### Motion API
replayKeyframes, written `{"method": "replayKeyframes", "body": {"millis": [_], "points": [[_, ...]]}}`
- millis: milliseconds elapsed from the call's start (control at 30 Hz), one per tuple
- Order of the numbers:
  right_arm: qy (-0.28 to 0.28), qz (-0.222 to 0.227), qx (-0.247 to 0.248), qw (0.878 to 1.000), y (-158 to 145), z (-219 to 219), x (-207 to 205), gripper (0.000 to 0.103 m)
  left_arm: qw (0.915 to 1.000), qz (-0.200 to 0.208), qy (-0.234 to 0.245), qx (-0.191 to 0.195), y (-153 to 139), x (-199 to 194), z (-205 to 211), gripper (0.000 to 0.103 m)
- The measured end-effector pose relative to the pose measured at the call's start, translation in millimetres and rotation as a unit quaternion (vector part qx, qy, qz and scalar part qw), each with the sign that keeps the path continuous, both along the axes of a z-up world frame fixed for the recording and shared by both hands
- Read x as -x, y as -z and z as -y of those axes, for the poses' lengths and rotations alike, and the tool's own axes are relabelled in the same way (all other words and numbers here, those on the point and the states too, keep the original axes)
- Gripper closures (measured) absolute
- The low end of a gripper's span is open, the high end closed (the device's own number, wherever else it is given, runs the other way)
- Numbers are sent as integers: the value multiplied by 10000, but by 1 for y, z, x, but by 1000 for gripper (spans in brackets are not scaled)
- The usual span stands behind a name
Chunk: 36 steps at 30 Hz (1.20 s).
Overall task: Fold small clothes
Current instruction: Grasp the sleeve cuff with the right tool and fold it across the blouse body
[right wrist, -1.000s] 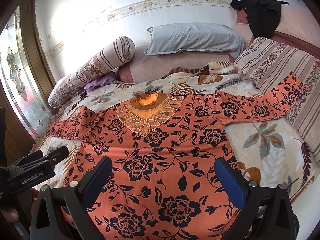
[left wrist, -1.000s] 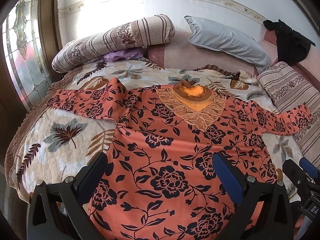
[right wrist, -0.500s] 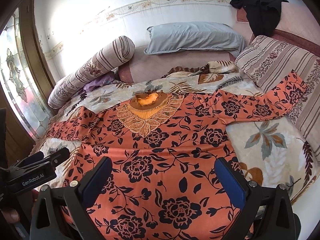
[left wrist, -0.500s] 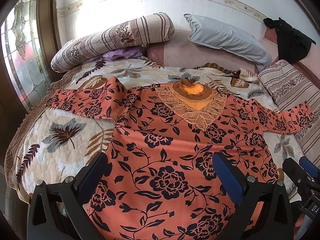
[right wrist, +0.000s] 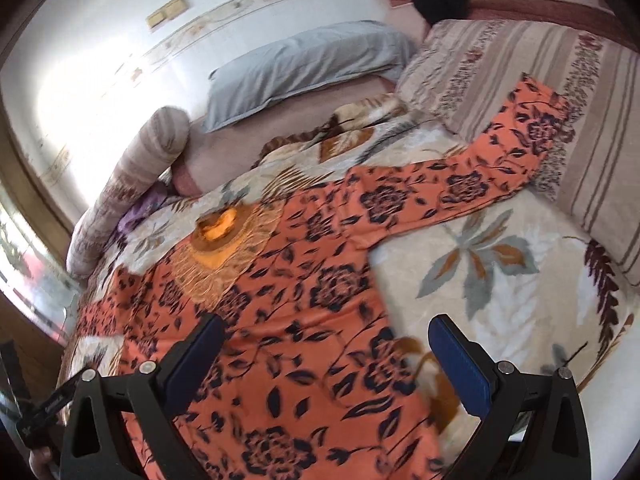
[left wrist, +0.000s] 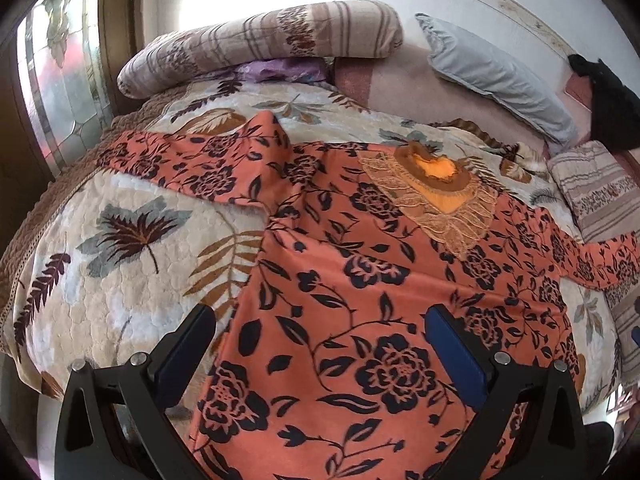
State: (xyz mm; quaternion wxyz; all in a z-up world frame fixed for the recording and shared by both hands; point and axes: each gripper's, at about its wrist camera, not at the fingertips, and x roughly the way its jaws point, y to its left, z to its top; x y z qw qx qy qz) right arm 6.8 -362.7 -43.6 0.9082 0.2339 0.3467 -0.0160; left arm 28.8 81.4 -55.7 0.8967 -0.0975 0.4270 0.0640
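Orange flowered top spread flat on the bed

The top [left wrist: 360, 300] lies face up on the leaf-print bedspread [left wrist: 132, 264], sleeves out sideways. The left claw [left wrist: 320, 344] and right claw [right wrist: 326, 354] hover over its lower part, both wide apart, holding nothing.

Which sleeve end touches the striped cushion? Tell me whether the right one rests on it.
Touching. The right wrist view shows the garment's right sleeve lying up over the striped cushion, its cuff overlapping the cushion's face with no gap visible.
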Motion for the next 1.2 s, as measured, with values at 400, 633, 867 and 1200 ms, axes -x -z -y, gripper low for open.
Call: {"method": "replayKeyframes", "body": {"millis": [400, 633, 867, 1200], "points": [[2690, -184, 524, 9615, -1, 275, -123, 1, 9903, -192, -1338, 338, 53, -37, -109, 0], [2938, -974, 1664, 9362, 4, 286, -192, 89, 9878, -201, -1515, 302, 71, -44, -126, 0], [1852, -256, 1817, 9654, -66, 193, -222, 97, 9834, 65, -1628, 798, 64, -37, -144, 0], [-1186, 1433, -274, 9822, -130, -141, -205, 94, 9799, 326, -1654, 1070, 53, -23, -155, 0]]}}
